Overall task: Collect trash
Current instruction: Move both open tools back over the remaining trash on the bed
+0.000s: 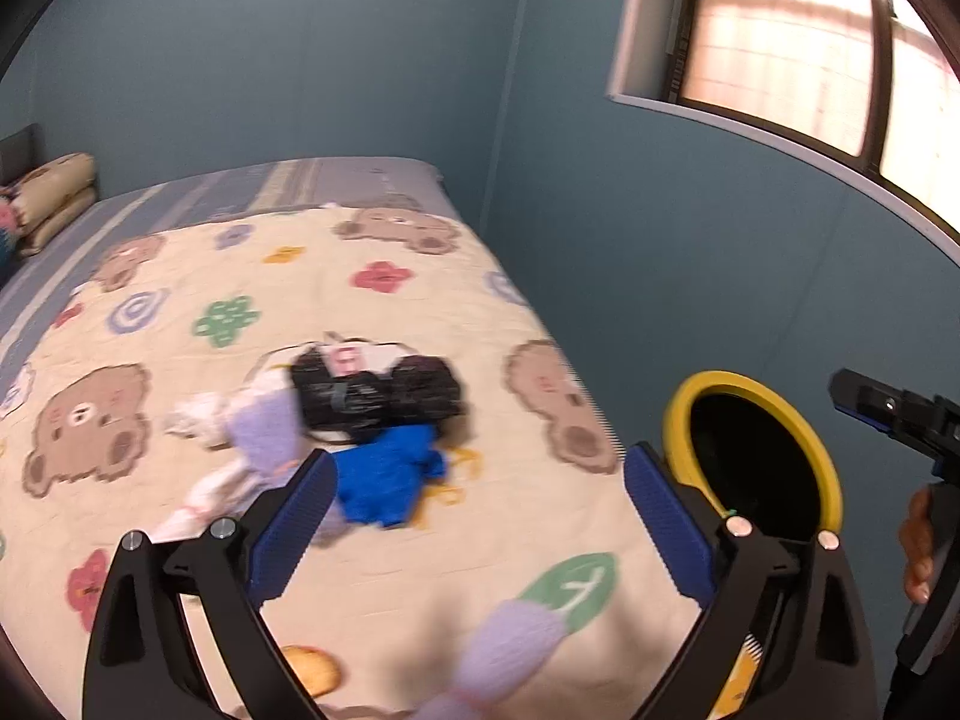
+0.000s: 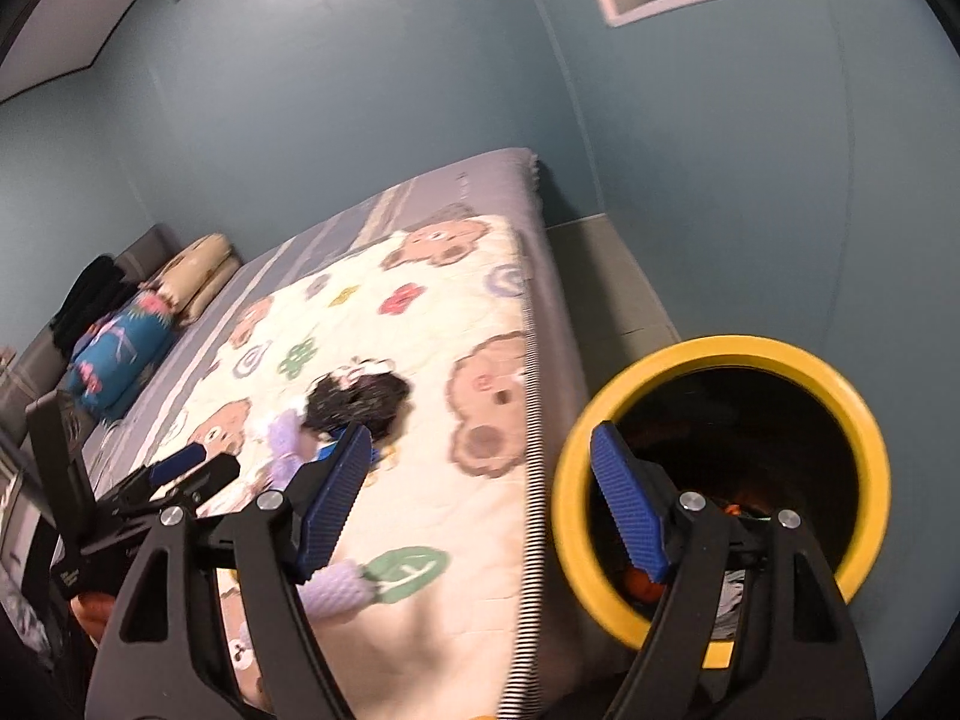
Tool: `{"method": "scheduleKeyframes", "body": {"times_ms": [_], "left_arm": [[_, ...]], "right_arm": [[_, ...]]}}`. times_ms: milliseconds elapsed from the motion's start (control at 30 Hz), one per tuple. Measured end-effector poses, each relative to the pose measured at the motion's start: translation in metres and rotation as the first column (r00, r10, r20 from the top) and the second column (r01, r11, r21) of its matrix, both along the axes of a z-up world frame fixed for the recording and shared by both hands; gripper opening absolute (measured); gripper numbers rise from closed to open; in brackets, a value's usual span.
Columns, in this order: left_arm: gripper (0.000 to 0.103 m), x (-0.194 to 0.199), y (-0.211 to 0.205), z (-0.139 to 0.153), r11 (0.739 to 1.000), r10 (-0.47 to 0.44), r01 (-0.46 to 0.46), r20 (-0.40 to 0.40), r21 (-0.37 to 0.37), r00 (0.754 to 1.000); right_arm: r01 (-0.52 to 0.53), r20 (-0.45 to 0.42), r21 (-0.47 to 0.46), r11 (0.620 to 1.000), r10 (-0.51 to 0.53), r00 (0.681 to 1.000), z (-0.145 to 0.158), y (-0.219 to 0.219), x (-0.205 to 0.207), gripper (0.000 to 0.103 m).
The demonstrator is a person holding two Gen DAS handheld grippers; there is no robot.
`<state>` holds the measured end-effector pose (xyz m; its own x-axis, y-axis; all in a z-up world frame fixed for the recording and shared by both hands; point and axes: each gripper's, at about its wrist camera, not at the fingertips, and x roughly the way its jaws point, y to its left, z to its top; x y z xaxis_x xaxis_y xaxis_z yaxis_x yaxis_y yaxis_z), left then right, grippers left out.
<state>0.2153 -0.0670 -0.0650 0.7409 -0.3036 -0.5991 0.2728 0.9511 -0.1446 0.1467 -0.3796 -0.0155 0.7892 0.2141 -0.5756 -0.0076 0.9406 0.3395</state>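
A pile of trash lies mid-bed: a black crumpled bag (image 1: 378, 396), a blue crumpled piece (image 1: 390, 477), white paper (image 1: 198, 417) and a lilac piece (image 1: 264, 426). The pile also shows in the right wrist view (image 2: 360, 399). My left gripper (image 1: 480, 516) is open and empty, just short of the pile. A yellow-rimmed bin (image 1: 753, 453) with a black inside stands beside the bed's right edge. My right gripper (image 2: 480, 504) is open and empty, above the bin (image 2: 720, 480), which holds some trash.
The bed carries a cream bear-print quilt (image 1: 180, 324) with a lilac item (image 1: 516, 642) near its front. Pillows (image 2: 198, 276) and a blue cushion (image 2: 120, 354) lie at the headboard. Blue walls and a window (image 1: 798, 42) surround the bed.
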Motion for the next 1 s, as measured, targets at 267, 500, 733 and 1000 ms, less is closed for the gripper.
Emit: {"method": "scheduleKeyframes", "body": {"times_ms": [267, 500, 733, 1000], "left_arm": [[0.094, -0.007, 0.068, -0.008, 0.991, 0.129, -0.129, -0.006, 0.034, 0.992], [0.094, -0.005, 0.123, -0.026, 0.972, 0.232, -0.230, -0.036, 0.055, 0.972], [0.094, 0.004, 0.159, -0.054, 0.953, 0.298, -0.292, -0.084, 0.078, 0.951], [0.094, 0.020, 0.177, -0.083, 0.944, 0.328, -0.319, -0.148, 0.081, 0.933]], "right_arm": [[-0.103, -0.031, -0.028, 0.994, 0.102, 0.994, -0.006, 0.055, 0.006, 0.072], [-0.180, -0.077, -0.049, 0.983, 0.176, 0.981, -0.019, 0.097, 0.008, 0.072], [-0.233, -0.139, -0.060, 0.971, 0.223, 0.965, -0.043, 0.125, 0.014, 0.073], [-0.280, -0.228, -0.068, 0.957, 0.259, 0.939, -0.077, 0.151, 0.021, 0.073]]}}
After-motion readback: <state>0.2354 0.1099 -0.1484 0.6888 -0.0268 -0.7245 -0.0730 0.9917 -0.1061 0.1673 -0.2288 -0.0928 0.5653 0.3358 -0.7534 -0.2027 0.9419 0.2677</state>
